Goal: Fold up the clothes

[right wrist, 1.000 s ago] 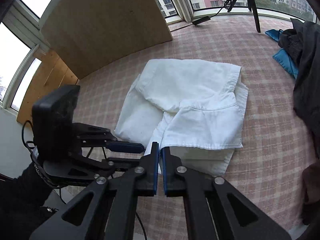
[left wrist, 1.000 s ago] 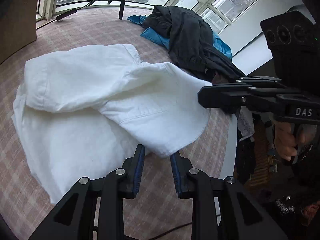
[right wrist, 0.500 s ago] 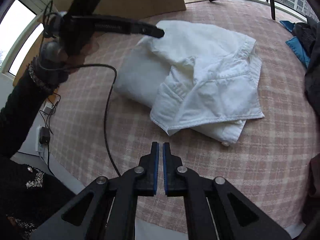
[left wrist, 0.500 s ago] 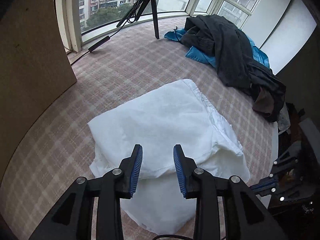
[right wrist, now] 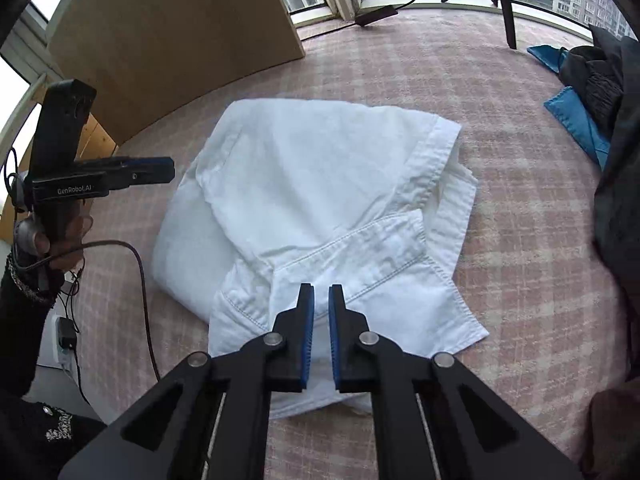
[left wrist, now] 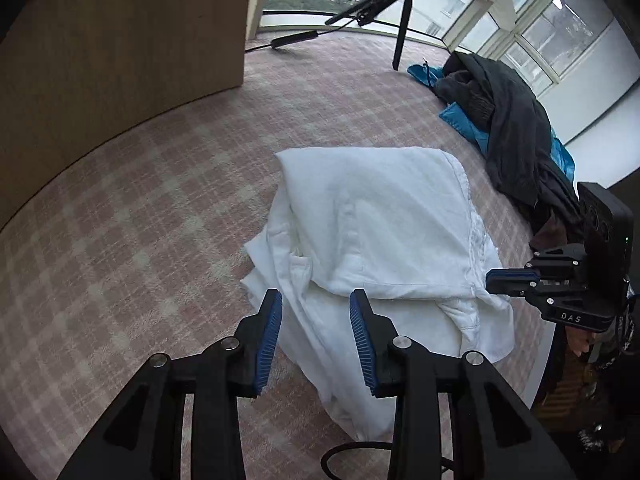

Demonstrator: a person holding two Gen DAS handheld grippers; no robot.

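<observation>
A white shirt (left wrist: 380, 232) lies loosely folded on a pink checked table cover (left wrist: 140, 240); it also shows in the right wrist view (right wrist: 312, 184). My left gripper (left wrist: 316, 312) is open and empty, hovering above the shirt's near left edge. It appears from the side in the right wrist view (right wrist: 160, 170), left of the shirt. My right gripper (right wrist: 321, 308) has its jaws nearly closed with a thin gap, empty, above the shirt's near hem. It shows at the right edge of the left wrist view (left wrist: 496, 280), by the shirt's right side.
A heap of dark clothes (left wrist: 508, 132) on a blue garment (left wrist: 460, 118) lies at the far right. A wooden board (left wrist: 120, 40) stands at the back left. A tripod leg (left wrist: 402, 32) stands at the back. A black cable (right wrist: 140, 276) runs along the left table edge.
Both grippers have moved back over the shirt after pulling away. The left gripper swung from the shirt's far side to its left edge. The right jaws opened a sliver.
</observation>
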